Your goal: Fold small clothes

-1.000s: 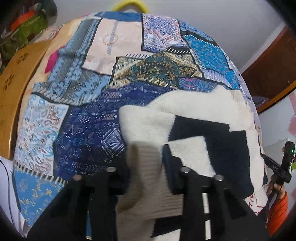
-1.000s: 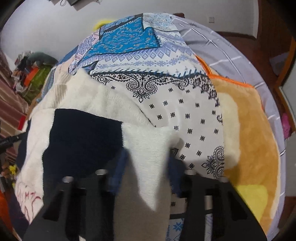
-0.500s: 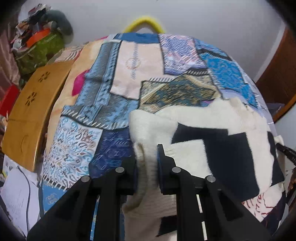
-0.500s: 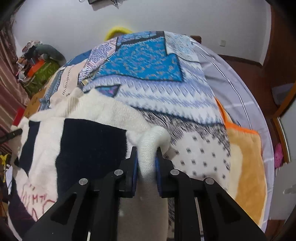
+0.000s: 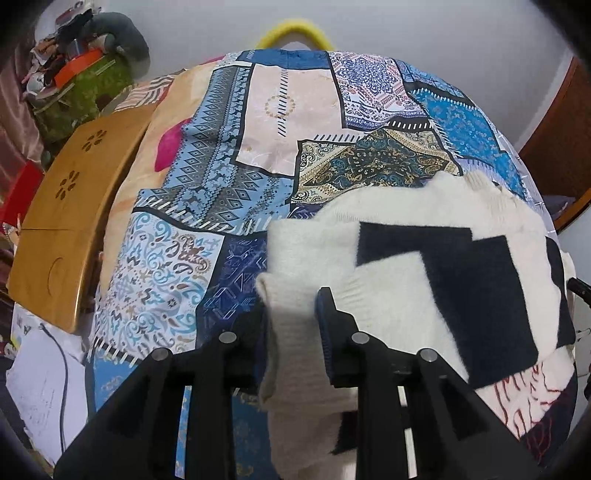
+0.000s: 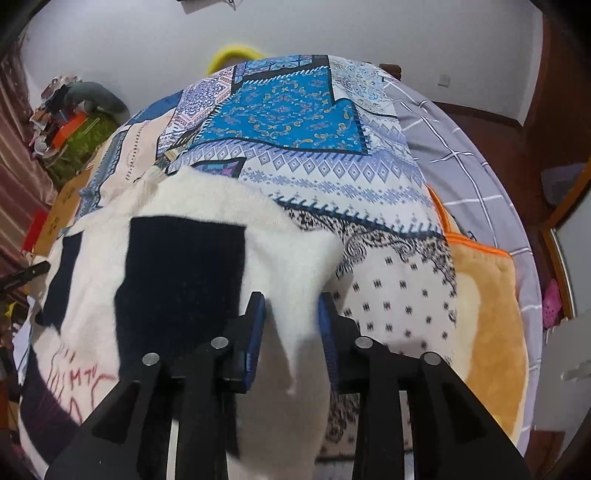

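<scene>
A cream sweater with navy blocks (image 5: 424, 206) lies spread on a patchwork bedspread (image 5: 288, 110). In the left wrist view my left gripper (image 5: 291, 314) straddles the sweater's ribbed left edge. Its jaws are opening, and the cream knit sits loosely in the gap. The right wrist view shows the same sweater (image 6: 207, 206) on the bedspread (image 6: 288, 107). My right gripper (image 6: 291, 314) straddles the fluffy right edge. Its jaws are opening too, with a cream flap hanging between the blue pads (image 6: 256, 332). Red lettering marks the sweater's near part.
A wooden board (image 5: 74, 206) leans at the bed's left side, with a heap of clutter (image 5: 81, 74) behind it. An orange plush blanket (image 6: 487, 314) and a grey checked sheet (image 6: 461, 147) lie to the right. A yellow ring (image 5: 291, 31) pokes up at the far end.
A second ago both jaws stood wide around the sweater's edges. Half a second ago they pinched the knit tight. Now both gaps have widened and the cloth sits looser.
</scene>
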The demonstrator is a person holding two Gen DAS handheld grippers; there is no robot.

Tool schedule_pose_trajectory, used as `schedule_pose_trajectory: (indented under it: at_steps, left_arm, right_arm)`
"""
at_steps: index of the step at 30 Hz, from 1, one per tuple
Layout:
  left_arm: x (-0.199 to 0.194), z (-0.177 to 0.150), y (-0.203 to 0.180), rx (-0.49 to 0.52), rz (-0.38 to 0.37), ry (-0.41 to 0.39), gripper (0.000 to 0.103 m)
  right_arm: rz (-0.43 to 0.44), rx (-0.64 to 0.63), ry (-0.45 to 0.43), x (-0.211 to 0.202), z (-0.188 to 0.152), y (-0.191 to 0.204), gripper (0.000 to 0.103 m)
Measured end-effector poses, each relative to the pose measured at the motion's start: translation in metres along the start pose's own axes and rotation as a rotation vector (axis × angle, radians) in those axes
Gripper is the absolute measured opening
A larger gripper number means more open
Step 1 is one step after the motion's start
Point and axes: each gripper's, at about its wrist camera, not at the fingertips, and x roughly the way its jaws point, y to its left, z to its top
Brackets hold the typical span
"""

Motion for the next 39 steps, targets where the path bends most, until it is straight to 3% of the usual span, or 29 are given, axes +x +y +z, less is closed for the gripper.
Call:
schedule_pose_trajectory:
  at_steps: [6,8,10,17,19,20,24,39]
  left_arm:
    - [-0.024,-0.011,-0.003,0.006,0.007,-0.016,0.024]
    - [-0.037,-0.016,-0.006,0.021,0.005,-0.035,0.024]
    - [-0.051,-0.021,-0.01,0.042,0.006,-0.056,0.029]
    - [-0.102,-0.044,-0.021,0.107,-0.005,-0.136,0.053]
    - [-0.11,-0.052,-0.02,0.098,-0.022,-0.139,0.061]
    - [-0.115,-0.058,-0.018,0.087,-0.035,-0.137,0.068]
    - [-0.117,-0.078,-0.005,0.045,-0.047,-0.099,0.083]
    - [-0.071,-0.136,0.003,0.039,-0.037,0.098,0.083]
  right_arm:
    - [-0.004,-0.058,-0.046,-0.041,-0.018,0.013,0.027]
    - [-0.003,-0.074,-0.068,-0.056,-0.023,0.019,0.032]
    - [-0.002,-0.086,-0.094,-0.07,-0.027,0.024,0.041]
    - [-0.002,-0.112,-0.168,-0.109,-0.045,0.043,0.057]
    - [-0.006,-0.103,-0.182,-0.116,-0.053,0.044,0.074]
    - [-0.01,-0.102,-0.189,-0.118,-0.057,0.045,0.077]
    - [-0.01,-0.086,-0.172,-0.121,-0.073,0.044,0.082]
    - [0.076,0.079,0.017,-0.066,-0.123,0.027,0.082]
